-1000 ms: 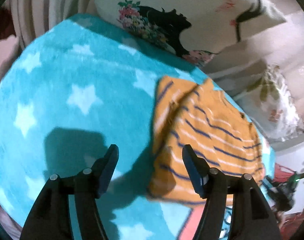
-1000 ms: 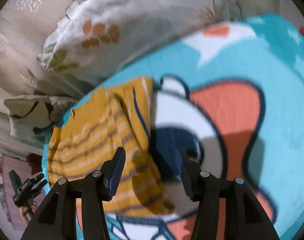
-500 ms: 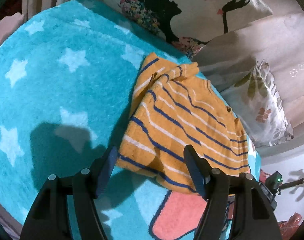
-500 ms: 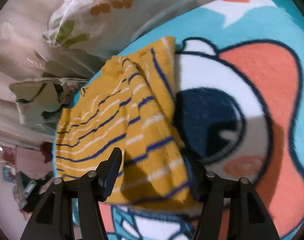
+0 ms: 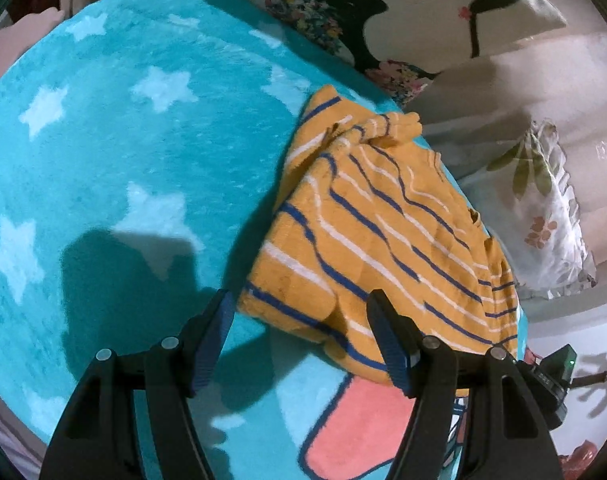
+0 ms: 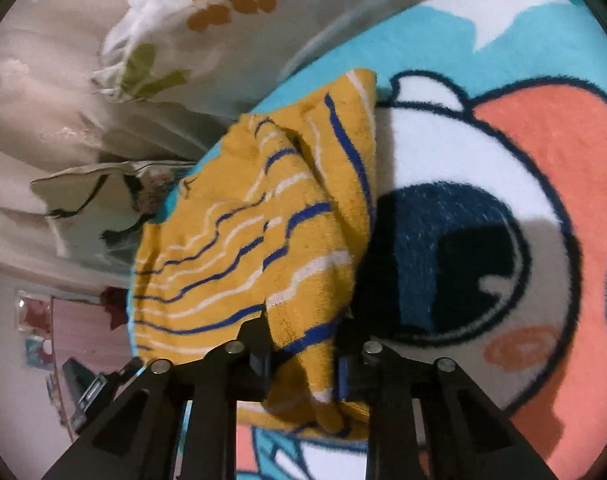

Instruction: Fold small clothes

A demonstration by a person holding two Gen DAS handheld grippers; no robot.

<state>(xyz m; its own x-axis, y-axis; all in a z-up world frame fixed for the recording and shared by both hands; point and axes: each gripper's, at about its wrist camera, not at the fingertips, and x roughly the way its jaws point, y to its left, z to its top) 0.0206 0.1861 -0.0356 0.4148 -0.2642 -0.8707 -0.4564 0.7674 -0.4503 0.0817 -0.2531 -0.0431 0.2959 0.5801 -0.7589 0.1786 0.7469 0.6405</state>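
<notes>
A small mustard-yellow garment (image 5: 367,220) with blue and white stripes lies bunched on a teal blanket (image 5: 123,140). My left gripper (image 5: 301,320) is open low over the garment's near corner, which sits between the fingers without either pad pressing it. In the right wrist view the same garment (image 6: 239,248) lies beside the blanket's cartoon eye print (image 6: 463,160). My right gripper (image 6: 301,344) has its jaws closing, and its pads pinch a gathered fold of the garment's hemmed edge.
A pillow with a black silhouette print (image 5: 423,12) and a leaf-patterned pillow (image 5: 543,208) border the blanket's far side. A dark device with a green light (image 5: 559,364) stands off the bed's edge. The leaf pillow (image 6: 191,32) also shows above the garment.
My right jaws have gone from standing wide around the garment's edge to pinching it. My left gripper has come in over the garment's near corner, staying open.
</notes>
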